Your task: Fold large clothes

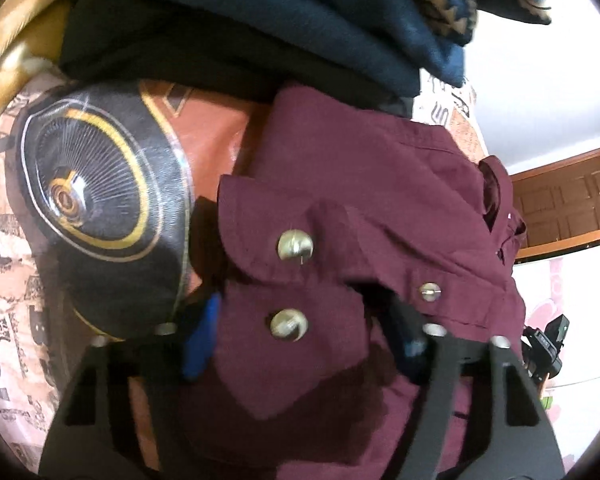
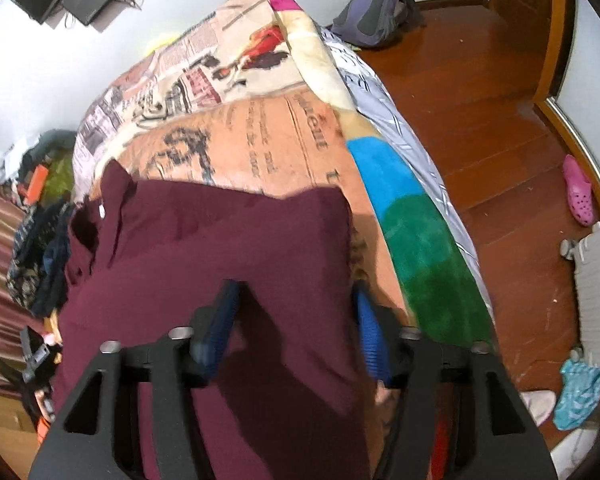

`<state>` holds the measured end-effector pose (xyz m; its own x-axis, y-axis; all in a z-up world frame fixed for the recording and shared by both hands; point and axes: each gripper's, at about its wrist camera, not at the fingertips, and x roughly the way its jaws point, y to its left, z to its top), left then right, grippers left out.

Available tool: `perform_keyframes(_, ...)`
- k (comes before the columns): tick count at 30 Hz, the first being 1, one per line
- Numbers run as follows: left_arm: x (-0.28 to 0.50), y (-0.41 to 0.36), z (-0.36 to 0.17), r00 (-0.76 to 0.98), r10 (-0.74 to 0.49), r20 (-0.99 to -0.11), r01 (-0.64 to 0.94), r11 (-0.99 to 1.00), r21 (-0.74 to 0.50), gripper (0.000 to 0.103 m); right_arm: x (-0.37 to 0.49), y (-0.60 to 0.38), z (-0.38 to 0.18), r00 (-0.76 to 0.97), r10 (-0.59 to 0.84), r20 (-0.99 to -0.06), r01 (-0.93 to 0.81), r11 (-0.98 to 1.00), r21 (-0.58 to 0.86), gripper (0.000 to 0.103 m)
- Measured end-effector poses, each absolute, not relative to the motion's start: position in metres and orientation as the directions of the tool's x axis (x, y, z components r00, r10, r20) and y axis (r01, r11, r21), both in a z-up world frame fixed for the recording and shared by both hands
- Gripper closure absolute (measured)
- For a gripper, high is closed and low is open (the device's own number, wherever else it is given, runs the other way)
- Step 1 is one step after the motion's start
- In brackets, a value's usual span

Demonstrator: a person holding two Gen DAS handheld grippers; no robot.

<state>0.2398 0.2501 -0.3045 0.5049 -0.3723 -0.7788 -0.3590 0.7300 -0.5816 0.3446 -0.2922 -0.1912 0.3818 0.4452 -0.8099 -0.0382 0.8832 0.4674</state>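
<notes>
Left gripper (image 1: 304,340) open astride maroon shirt (image 1: 360,184) cuff (snaps visible); right gripper (image 2: 296,328) open over shirt edge.

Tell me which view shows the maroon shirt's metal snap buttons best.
The left wrist view: three snap buttons sit sharp on the maroon shirt near the cuff. The right wrist view shows only plain maroon cloth and the collar area, with no buttons visible.
</notes>
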Motion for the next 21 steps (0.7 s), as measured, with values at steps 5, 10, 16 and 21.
perform_keyframes(5,0.253,0.236,-0.286,0.506,-0.329,-0.798,-0.323,0.785,-0.529,0.075,0.345,-0.288,-0.172,0.448,0.408,-0.795,-0.065,0.902,0.426,0.095)
perform_keyframes(10,0.268,0.215,-0.259,0.492,-0.191,-0.849,-0.257,0.900,-0.352,0.083,0.349,-0.279,-0.136,0.530,0.369,-0.763,-0.132,0.925,0.356,0.096)
perform_keyframes(16,0.285,0.210,-0.249,0.506,-0.140,-0.851,-0.278,0.908,-0.314,0.083,0.369,-0.276,-0.126,0.542,0.356,-0.761,-0.137,0.931,0.338,0.096)
perform_keyframes(21,0.274,0.194,-0.267,0.473,-0.099,-0.876,-0.288,0.922,-0.260,0.077,0.376,-0.270,-0.156,0.478,0.308,-0.822,-0.122,0.951,0.285,0.096)
